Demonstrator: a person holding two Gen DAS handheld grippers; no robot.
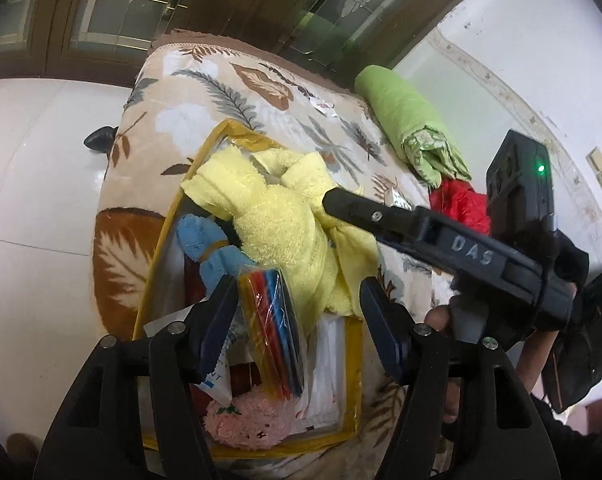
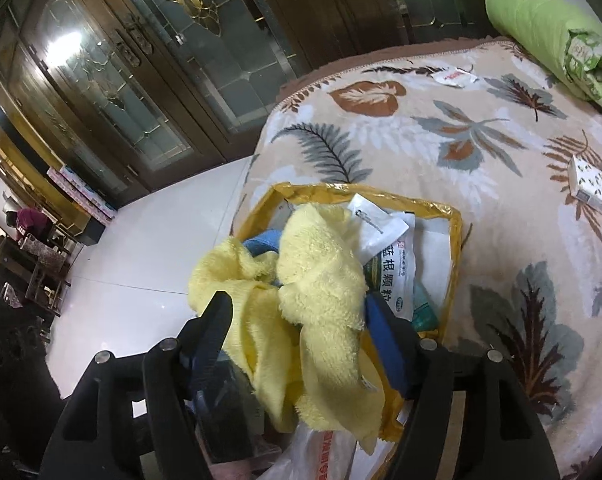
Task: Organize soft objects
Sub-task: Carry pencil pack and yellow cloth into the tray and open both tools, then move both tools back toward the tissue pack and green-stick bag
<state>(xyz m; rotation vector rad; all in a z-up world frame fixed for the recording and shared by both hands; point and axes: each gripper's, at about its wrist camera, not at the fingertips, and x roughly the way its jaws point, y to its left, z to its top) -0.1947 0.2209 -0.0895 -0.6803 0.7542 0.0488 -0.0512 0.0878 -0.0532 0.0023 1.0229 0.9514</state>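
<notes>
Item: yellow towel (image 2: pixel 317 280), lying heaped over the yellow-rimmed storage bag (image 2: pixel 455 240) near the blanket's (image 2: pixel 481 152) floor-side edge. Left gripper (image 1: pixel 297 312) and right gripper (image 2: pixel 297 332) are standing wide, gripping nothing. Bare blanket is lying open beyond the bag.

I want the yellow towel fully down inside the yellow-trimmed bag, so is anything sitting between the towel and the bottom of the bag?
Yes. The yellow towel lies heaped on things already filling the yellow-trimmed bag: a blue plush toy, a packet of coloured sticks and white medicine packets. One end hangs over the bag's rim.
</notes>
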